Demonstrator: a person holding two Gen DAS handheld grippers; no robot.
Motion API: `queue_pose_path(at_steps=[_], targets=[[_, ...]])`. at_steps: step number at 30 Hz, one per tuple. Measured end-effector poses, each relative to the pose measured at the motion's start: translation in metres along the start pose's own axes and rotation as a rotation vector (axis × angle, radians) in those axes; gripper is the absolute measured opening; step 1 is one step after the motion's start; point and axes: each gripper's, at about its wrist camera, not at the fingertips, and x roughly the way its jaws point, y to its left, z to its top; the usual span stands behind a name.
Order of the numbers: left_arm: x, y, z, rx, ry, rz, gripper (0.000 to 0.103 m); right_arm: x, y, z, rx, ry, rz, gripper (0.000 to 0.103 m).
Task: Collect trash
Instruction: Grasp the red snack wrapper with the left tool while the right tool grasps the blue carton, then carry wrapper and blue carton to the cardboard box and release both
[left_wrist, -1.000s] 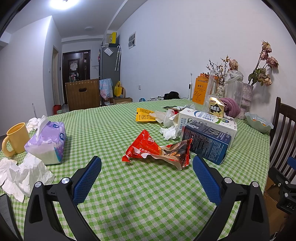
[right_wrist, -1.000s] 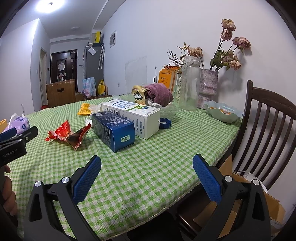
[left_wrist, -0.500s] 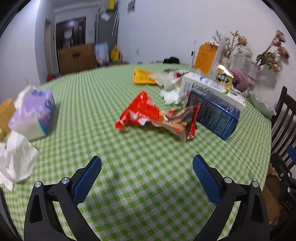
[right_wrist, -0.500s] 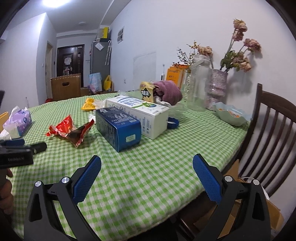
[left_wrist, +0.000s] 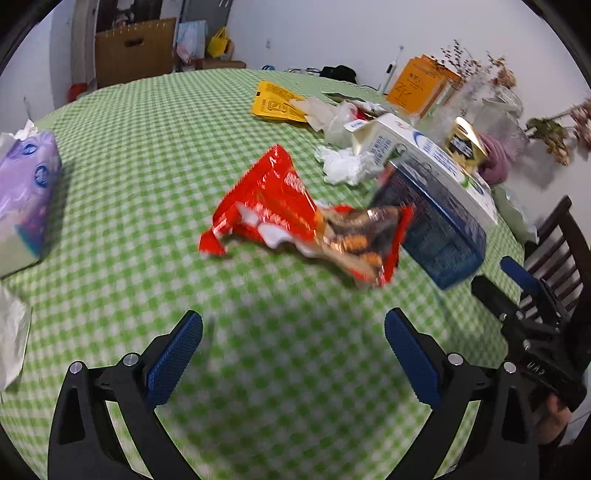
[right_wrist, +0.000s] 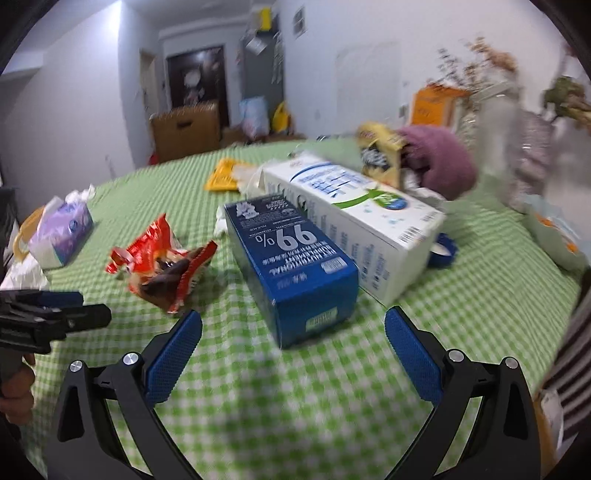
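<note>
Two tools, both spread wide and empty: our left tool (left_wrist: 293, 332) faces the red wrapper (left_wrist: 303, 221) lying on the checked surface (left_wrist: 147, 155); our right tool (right_wrist: 293, 332) faces the blue carton (right_wrist: 291, 266) beside it.

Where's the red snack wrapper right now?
The red snack wrapper lies on the green checked tablecloth, centred ahead of the open left gripper. The blue box sits just to its right, the crumpled tissue behind it.
</note>
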Motion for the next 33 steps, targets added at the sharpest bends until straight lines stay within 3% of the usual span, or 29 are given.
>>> queue_pose_path(at_steps=[4, 7, 8, 11, 13, 16, 17, 19, 20, 21, 22, 26, 29, 33], targets=[[0.014, 0.019, 0.040, -0.098, 0.014, -0.027, 0.096, 0.015, -0.010, 0.014, 0.000, 0.026, 0.058, 0.095], [0.031, 0.032, 0.059, -0.142, 0.091, -0.053, 0.095, 0.027, -0.013, 0.016, -0.011, 0.057, 0.118, 0.095], [0.036, 0.033, 0.061, -0.161, 0.133, -0.069, 0.094, 0.030, -0.013, 0.016, -0.024, 0.051, 0.111, 0.095], [0.039, 0.026, 0.054, -0.227, 0.155, -0.137, 0.093, 0.035, -0.018, 0.016, -0.025, 0.038, 0.107, 0.095], [0.040, 0.019, 0.048, -0.277, 0.123, -0.098, 0.090, 0.043, -0.021, 0.018, -0.005, 0.085, 0.101, 0.095], [0.046, 0.011, 0.050, -0.334, 0.108, -0.085, 0.070, 0.053, -0.028, 0.019, 0.038, 0.141, 0.136, 0.095], [0.050, 0.009, 0.052, -0.338, 0.114, -0.081, 0.051, 0.054, -0.028, 0.019, 0.042, 0.146, 0.143, 0.095], [0.051, 0.002, 0.061, -0.312, 0.091, -0.015, 0.026, 0.054, -0.028, 0.019, 0.044, 0.142, 0.153, 0.095], [0.052, -0.002, 0.062, -0.290, 0.083, 0.005, 0.007, 0.054, -0.029, 0.019, 0.050, 0.140, 0.163, 0.095], [0.053, -0.006, 0.062, -0.273, 0.076, 0.016, 0.002, 0.054, -0.030, 0.020, 0.062, 0.133, 0.179, 0.092], [0.049, -0.012, 0.062, -0.236, 0.058, 0.032, 0.001, 0.053, -0.031, 0.021, 0.066, 0.128, 0.203, 0.070], [0.014, -0.020, 0.066, -0.186, -0.056, 0.036, 0.000, 0.048, -0.024, 0.020, 0.011, 0.130, 0.197, 0.067], [-0.016, -0.014, 0.069, -0.205, -0.123, 0.037, 0.000, 0.025, -0.022, 0.023, -0.015, 0.083, 0.206, 0.064], [-0.050, -0.023, 0.077, -0.156, -0.243, 0.103, 0.000, -0.015, -0.026, 0.028, -0.027, 0.000, 0.217, 0.061]])
